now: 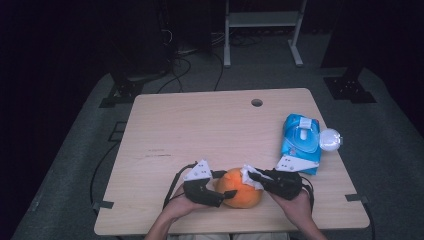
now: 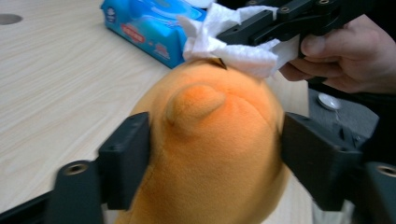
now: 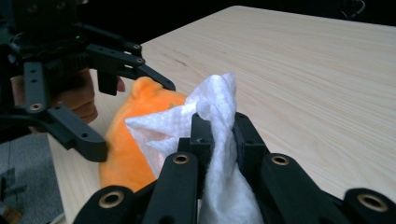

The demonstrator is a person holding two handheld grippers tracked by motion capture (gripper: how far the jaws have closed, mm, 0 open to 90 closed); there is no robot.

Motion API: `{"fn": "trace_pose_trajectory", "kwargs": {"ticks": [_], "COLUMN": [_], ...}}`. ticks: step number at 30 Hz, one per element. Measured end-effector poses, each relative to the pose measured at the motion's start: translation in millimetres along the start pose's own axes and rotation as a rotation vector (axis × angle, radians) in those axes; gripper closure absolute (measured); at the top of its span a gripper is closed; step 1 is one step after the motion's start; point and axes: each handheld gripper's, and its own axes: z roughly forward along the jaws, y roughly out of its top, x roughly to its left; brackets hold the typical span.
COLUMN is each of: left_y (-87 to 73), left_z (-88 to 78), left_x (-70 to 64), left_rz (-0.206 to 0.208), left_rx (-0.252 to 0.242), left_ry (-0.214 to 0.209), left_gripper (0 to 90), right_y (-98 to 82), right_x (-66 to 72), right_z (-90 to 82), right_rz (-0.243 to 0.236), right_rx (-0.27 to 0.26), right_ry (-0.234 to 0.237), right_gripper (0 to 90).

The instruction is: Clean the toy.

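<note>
High view: my left gripper [image 1: 226, 192] clamps the orange plush toy [image 1: 241, 188] at the near table edge; my right gripper [image 1: 254, 176], pinching a white wipe [image 1: 248, 175], touches its top. Hard rubbing could squirt the toy loose toward the wipes packet [image 1: 300, 140].

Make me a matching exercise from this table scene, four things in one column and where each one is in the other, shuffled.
Things:
1. orange plush toy
2. white wipe
3. blue wipes pack
4. round hole

Places:
A. in the table top near the far edge
B. pinched in the right gripper
C. between the left gripper jaws
D. lying flat near the table's right edge

Pairs: 1-C, 2-B, 3-D, 4-A
</note>
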Motion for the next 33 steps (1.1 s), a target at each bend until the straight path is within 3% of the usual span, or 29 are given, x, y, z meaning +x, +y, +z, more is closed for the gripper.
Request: {"fn": "trace_pose_trajectory", "kwargs": {"ticks": [3, 6, 8, 11, 13, 16, 18, 21, 23, 24, 26, 27, 28, 30, 33], "left_y": [-1.4, 2.7, 8.2, 13.4, 12.8, 12.7, 13.7, 13.3, 13.5, 13.3, 8.5, 4.7, 1.7, -0.7, 1.9], "left_z": [7.8, 4.9, -0.6, -7.7, -4.4, 0.7, 2.6, 0.8, -4.9, -6.9, -6.7, -4.3, -1.5, 2.2, 3.1], "left_x": [-1.5, -5.7, -7.8, -8.5, -9.9, -12.3, -14.4, -13.4, -7.4, -4.1, 3.0, 6.0, 7.6, 6.2, -0.9], "left_rz": [0.007, 0.025, 0.025, 0.023, 0.033, 0.045, 0.058, 0.054, 0.028, 0.008, -0.024, -0.044, -0.059, -0.047, -0.012], "left_rx": [0.020, 0.006, -0.014, -0.048, -0.031, -0.014, -0.016, -0.012, -0.024, -0.025, -0.007, 0.001, 0.009, 0.015, -0.003], "left_ry": [0.047, 0.084, 0.071, 0.053, 0.081, 0.104, 0.101, 0.069, 0.062, 0.078, 0.105, 0.092, 0.069, 0.012, 0.024], "left_gripper": [19.4, 32.4, 35.7, 35.8, 32.7, 30.5, 29.6, 22.7, 17.5, 13.7, 10.4, 9.5, 9.7, 15.6, 30.2], "right_y": [2.1, 7.9, 10.0, 5.2, 0.8, 6.3, 10.6, 6.0, 1.1, -0.4, -1.3, -1.6, -1.6, 1.1, 8.9], "right_x": [3.1, 16.8, 21.5, 8.6, 1.5, 10.1, 15.0, 13.0, 6.4, 3.5, -1.9, -3.9, -4.6, 1.2, 11.0], "right_z": [-1.0, -1.7, -0.5, -0.8, -0.3, -1.9, -2.5, 3.1, 5.3, 5.3, 2.8, 1.4, 0.7, 0.3, -5.7], "right_rz": [-0.004, -0.038, -0.068, -0.027, 0.014, -0.026, -0.040, -0.033, -0.015, -0.004, 0.010, 0.021, 0.029, 0.014, 0.002], "right_rx": [-0.004, -0.026, -0.023, -0.017, -0.011, -0.022, -0.042, -0.020, -0.008, -0.008, -0.011, -0.014, -0.015, -0.012, -0.060], "right_ry": [-0.004, 0.036, 0.026, 0.005, 0.002, -0.003, 0.027, 0.032, 0.026, 0.019, 0.001, 0.001, 0.008, 0.010, 0.042], "right_gripper": [80.2, 80.1, 80.2, 80.2, 80.2, 80.2, 80.1, 80.2, 80.2, 80.3, 80.3, 80.2, 80.3, 80.3, 80.3]}}
